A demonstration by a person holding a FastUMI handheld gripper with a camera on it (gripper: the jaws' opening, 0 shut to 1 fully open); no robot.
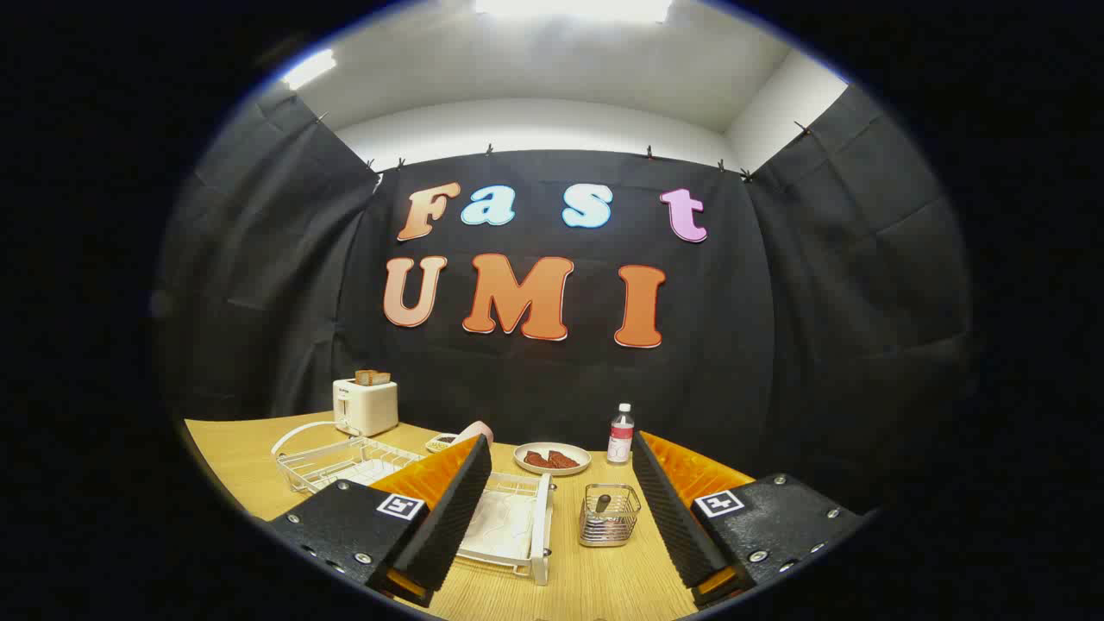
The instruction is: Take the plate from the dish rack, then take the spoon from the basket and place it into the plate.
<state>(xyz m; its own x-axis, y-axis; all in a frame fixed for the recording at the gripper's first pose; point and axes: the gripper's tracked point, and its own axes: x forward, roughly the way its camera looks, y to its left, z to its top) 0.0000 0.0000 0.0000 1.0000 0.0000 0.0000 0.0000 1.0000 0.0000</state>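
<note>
Jaws spread wide, gripping nothing — gripper (561, 526) held above the desk (595, 578). Between the fingers, low centre: white dish rack (513, 530) with a pale plate (500, 522) lying in it, and beside it a wire basket (609, 516) holding a dark-handled spoon (604, 502).

A wooden bench (595, 578) carries a cream toaster (366, 406) holding toast, a white wire basket (332, 461) beside it, a small bottle (620, 434), and a pink cup (474, 431) lying tipped.
</note>
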